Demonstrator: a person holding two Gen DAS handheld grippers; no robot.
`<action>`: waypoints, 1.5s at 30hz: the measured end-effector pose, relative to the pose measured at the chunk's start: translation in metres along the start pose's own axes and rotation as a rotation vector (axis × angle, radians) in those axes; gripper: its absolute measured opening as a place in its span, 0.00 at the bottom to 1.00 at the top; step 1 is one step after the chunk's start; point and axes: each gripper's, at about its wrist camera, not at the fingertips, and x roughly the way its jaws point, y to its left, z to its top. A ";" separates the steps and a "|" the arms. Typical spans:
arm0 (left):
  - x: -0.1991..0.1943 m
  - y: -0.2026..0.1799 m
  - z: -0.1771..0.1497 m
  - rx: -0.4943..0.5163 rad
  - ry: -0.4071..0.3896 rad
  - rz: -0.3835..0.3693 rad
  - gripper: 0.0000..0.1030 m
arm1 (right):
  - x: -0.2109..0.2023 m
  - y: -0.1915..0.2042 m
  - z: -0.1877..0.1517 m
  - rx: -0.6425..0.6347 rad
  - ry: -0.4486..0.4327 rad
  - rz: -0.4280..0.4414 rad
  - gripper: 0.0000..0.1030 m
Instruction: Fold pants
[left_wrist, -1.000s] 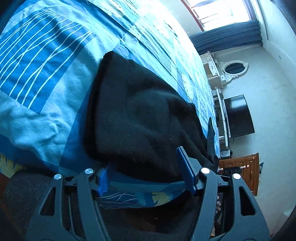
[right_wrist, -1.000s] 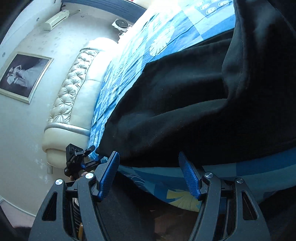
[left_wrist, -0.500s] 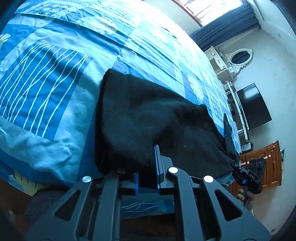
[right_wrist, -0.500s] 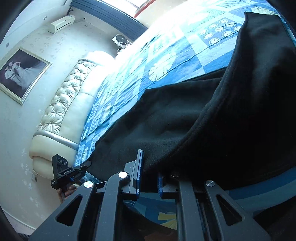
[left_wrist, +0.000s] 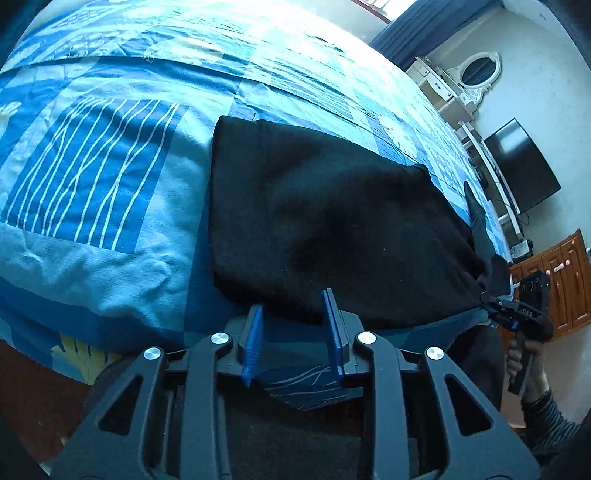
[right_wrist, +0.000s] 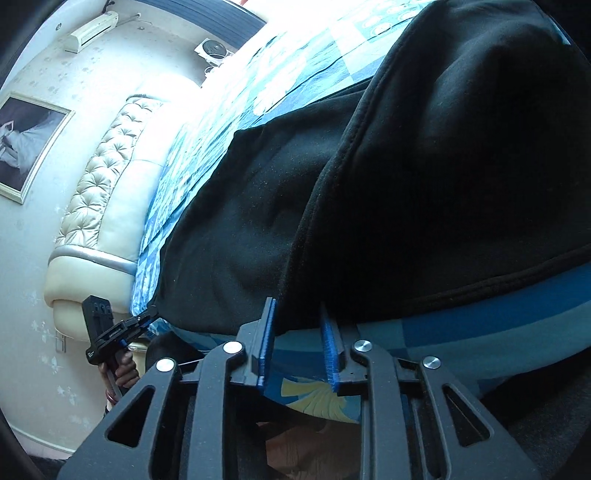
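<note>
Change: both your grippers clamped onto the near hem half a second ago; now their fingers are spreading apart again, and the cloth that was lifted lies flat.
Pants: the black pants (left_wrist: 325, 221) lie on the blue bedspread (left_wrist: 96, 177), folded over into a thick slab, near the bed's front edge.
Long axis: it runs along that front edge, from your left gripper's end across to your right gripper's end, crosswise to the line both grippers point along.
Direction: from either gripper the pants lie straight ahead and a little below, with the near hem closest to the tips.
Left gripper: your left gripper (left_wrist: 295, 325) sits at the hem near the slab's left corner; its fingers (left_wrist: 255, 339) are opening and part-way apart, with the hem at the tips but no pinch that I can see.
Right gripper: your right gripper (right_wrist: 297, 332) sits under the raised seam of the upper layer; its fingers (right_wrist: 266, 339) are opening too, and the cloth edge dips between the tips, seemingly loose.
Nearer hand: neither, since each is at its own end of the hem.
Judgement: this fold looks laid down, so any further fold would probably go along the long axis.
</note>
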 end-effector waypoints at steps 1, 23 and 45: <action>-0.006 -0.005 -0.001 0.023 -0.015 0.025 0.40 | -0.010 0.003 0.004 -0.020 -0.019 -0.018 0.31; 0.056 -0.066 0.026 0.085 -0.036 0.102 0.69 | 0.019 -0.114 0.290 0.131 -0.092 -0.800 0.52; 0.064 -0.075 0.025 0.056 -0.037 0.146 0.79 | -0.209 -0.218 0.059 0.352 -0.538 -0.389 0.07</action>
